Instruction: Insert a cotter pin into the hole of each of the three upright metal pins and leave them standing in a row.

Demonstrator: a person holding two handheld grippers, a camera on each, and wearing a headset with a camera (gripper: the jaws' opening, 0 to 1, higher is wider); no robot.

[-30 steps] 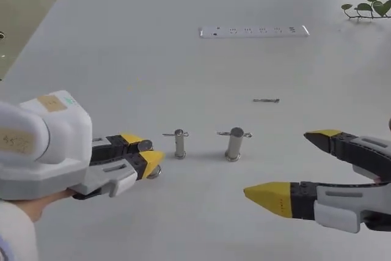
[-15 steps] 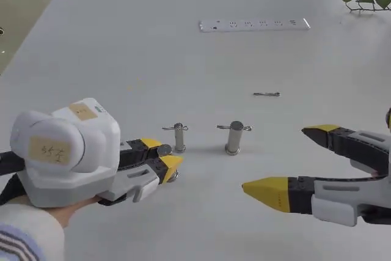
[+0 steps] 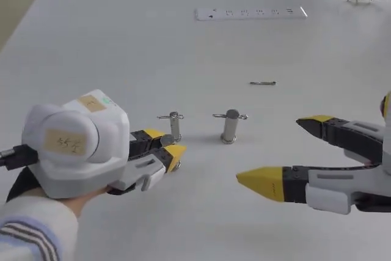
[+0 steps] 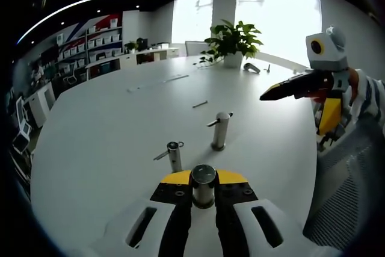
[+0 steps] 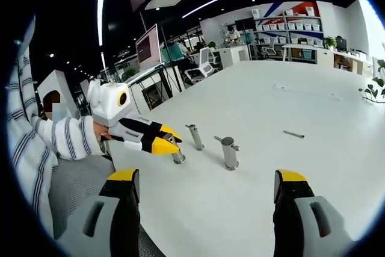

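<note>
The left tool [image 3: 164, 152] was clamped on the third metal pin [image 4: 203, 183], upright at the row's near left end. The middle pin [image 3: 175, 125] and right pin [image 3: 230, 126] stood cottered. The right tool [image 3: 269, 150] gaped wide, empty. I reckoned it should take the loose cotter pin [image 3: 263, 83], lying farther right, by its loop. The counter [image 3: 122, 59] offered open room, with its edges well away.
</note>
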